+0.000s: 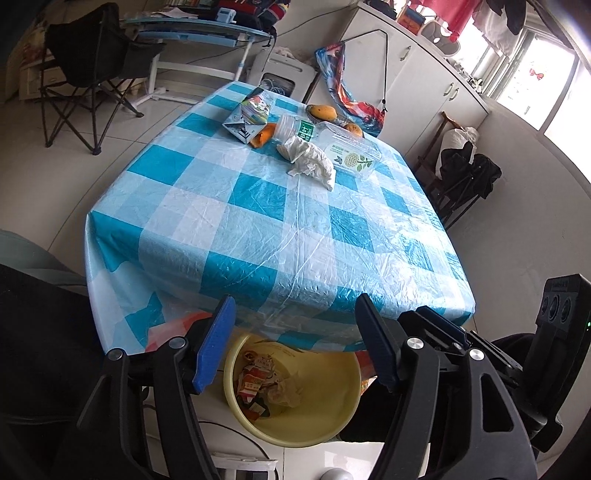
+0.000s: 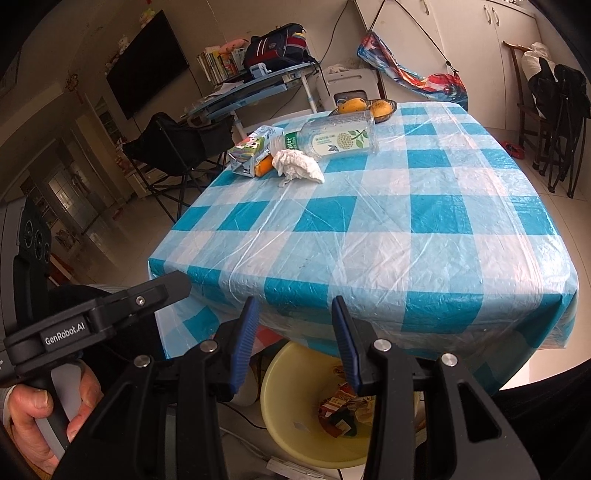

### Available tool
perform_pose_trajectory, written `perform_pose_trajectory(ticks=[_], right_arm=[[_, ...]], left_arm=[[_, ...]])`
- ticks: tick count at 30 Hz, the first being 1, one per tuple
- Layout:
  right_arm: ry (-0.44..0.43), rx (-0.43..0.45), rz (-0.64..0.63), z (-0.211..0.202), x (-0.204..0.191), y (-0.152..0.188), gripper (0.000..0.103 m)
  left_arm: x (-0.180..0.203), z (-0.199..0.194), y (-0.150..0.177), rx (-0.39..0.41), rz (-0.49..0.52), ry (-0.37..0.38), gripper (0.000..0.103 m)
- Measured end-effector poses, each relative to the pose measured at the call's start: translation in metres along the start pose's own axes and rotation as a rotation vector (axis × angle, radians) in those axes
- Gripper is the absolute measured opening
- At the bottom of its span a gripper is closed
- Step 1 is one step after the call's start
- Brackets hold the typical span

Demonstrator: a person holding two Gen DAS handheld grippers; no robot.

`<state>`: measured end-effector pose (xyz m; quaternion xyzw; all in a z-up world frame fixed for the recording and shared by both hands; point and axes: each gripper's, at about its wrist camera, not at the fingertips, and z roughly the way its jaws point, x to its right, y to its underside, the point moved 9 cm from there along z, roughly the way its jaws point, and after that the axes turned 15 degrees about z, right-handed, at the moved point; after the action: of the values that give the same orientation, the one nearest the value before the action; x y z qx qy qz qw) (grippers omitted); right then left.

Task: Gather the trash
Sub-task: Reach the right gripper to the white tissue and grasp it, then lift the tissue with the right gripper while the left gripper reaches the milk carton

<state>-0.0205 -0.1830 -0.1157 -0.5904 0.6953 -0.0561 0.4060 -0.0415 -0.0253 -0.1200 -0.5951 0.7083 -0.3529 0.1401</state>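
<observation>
while my right wrist view is showing a hand [image 2: 40, 413] gripping the other handle, my left gripper [image 1: 291, 354] and right gripper [image 2: 295, 347] are both hanging open and empty above the round yellow plastic bin [image 1: 332, 428], wrappers inside. crumpled white tissue [image 1: 312, 160] is lying across the blue-checked plastic tablecloth [image 1: 258, 229], touching the clear plastic bottle [image 1: 332, 142].

Pretty lived-in room: pale tiled floor [image 1: 110, 147], white cupboards [image 1: 417, 74] along one wall, and a bright window [image 1: 535, 70] with laundry hanging by it. There's a black folding chair [image 1: 81, 70] next to a blue desk [image 1: 199, 31] piled with stuff, plus a dark TV [image 2: 147, 62] on the wall.
</observation>
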Motion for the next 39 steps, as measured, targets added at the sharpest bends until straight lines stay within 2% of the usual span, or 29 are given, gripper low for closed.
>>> perform_pose_trajectory(ticks=[4, 10, 16, 17, 18, 22, 25, 28, 34, 37, 39], right_arm=[[0.001, 0.012, -0.008, 0.016, -0.004, -0.034, 0.041], [0.030, -0.023, -0.091, 0.081, -0.025, -0.088, 0.041], [0.101, -0.066, -0.147, 0.139, -0.025, -0.111, 0.040], [0.096, -0.072, -0.147, 0.142, -0.024, -0.112, 0.036], [0.088, -0.081, -0.150, 0.144, -0.025, -0.113, 0.025], [0.023, -0.092, -0.177, 0.126, -0.034, -0.106, 0.015], [-0.030, -0.108, -0.192, 0.102, -0.037, -0.095, 0.014], [-0.016, -0.145, -0.186, 0.087, -0.024, -0.084, 0.014], [0.029, -0.161, -0.074, 0.077, 0.011, -0.082, 0.014], [0.036, -0.163, -0.056, 0.078, 0.014, -0.081, 0.018], [0.021, -0.146, -0.049, 0.077, 0.011, -0.083, 0.032]], left_arm=[[-0.002, 0.000, 0.000, 0.006, -0.021, 0.000, 0.068], [-0.008, 0.006, -0.005, 0.002, -0.046, 0.002, 0.069], [-0.017, 0.015, -0.005, -0.025, -0.103, 0.021, 0.070], [-0.018, 0.017, -0.005, -0.030, -0.110, 0.026, 0.070], [-0.018, 0.019, -0.005, -0.035, -0.116, 0.030, 0.070], [-0.016, 0.025, -0.004, -0.053, -0.123, 0.043, 0.070], [-0.013, 0.029, -0.003, -0.062, -0.112, 0.044, 0.070], [-0.014, 0.028, -0.004, -0.062, -0.108, 0.036, 0.070], [-0.025, 0.024, -0.004, -0.047, -0.116, -0.012, 0.070], [-0.026, 0.022, -0.006, -0.037, -0.102, -0.030, 0.070], [-0.028, 0.020, -0.012, -0.023, -0.093, -0.052, 0.070]])
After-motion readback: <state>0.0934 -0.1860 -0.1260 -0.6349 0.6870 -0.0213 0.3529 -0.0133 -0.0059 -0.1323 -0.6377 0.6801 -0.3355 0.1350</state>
